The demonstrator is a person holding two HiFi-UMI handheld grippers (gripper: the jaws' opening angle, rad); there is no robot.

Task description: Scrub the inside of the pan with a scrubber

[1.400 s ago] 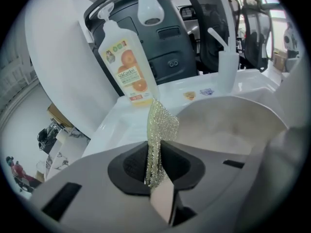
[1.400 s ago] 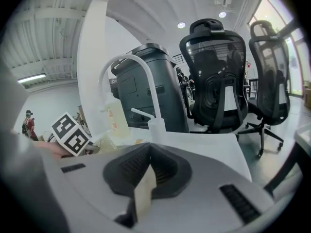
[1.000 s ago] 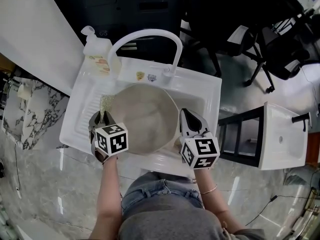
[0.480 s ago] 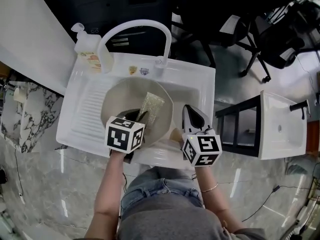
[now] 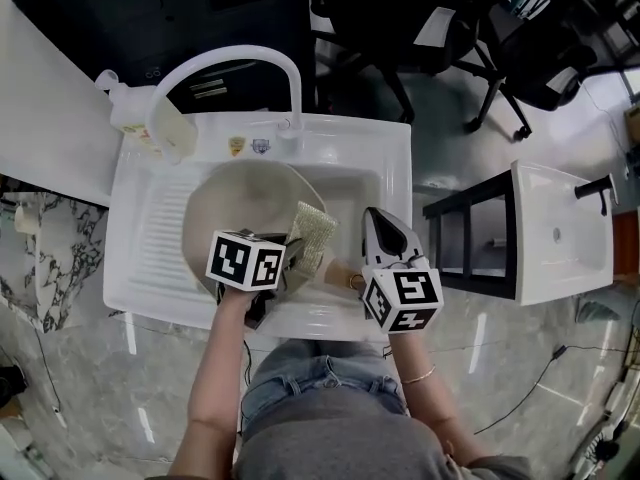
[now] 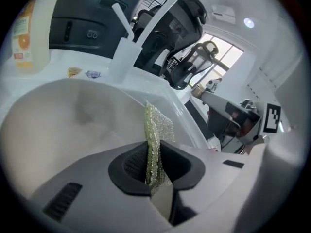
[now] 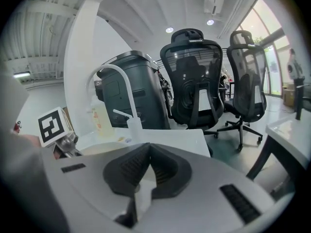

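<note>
A round beige pan [image 5: 240,198] sits in the basin of the white sink [image 5: 395,158]; its tan handle [image 5: 343,276] sticks out at the front right. My left gripper [image 5: 288,251] reaches over the pan's near right rim, shut on a yellow-green mesh scrubber [image 5: 312,233]. In the left gripper view the scrubber [image 6: 156,130] stands on edge between the jaws of the gripper [image 6: 154,164], above the pan's inner wall [image 6: 63,120]. My right gripper [image 5: 373,216] hovers over the sink's right side beside the handle, with its pads [image 7: 148,161] meeting and nothing between them.
A white arched faucet [image 5: 225,68] rises behind the pan, with a soap bottle [image 5: 125,113] at the back left corner. The ribbed drainboard [image 5: 150,228] lies left of the pan. A black stand [image 5: 470,238] and a second white basin [image 5: 560,238] are to the right; office chairs [image 7: 194,81] stand behind.
My left gripper has carried the scrubber from the drainboard side into the pan and across to its right rim. The right gripper has hardly moved.
</note>
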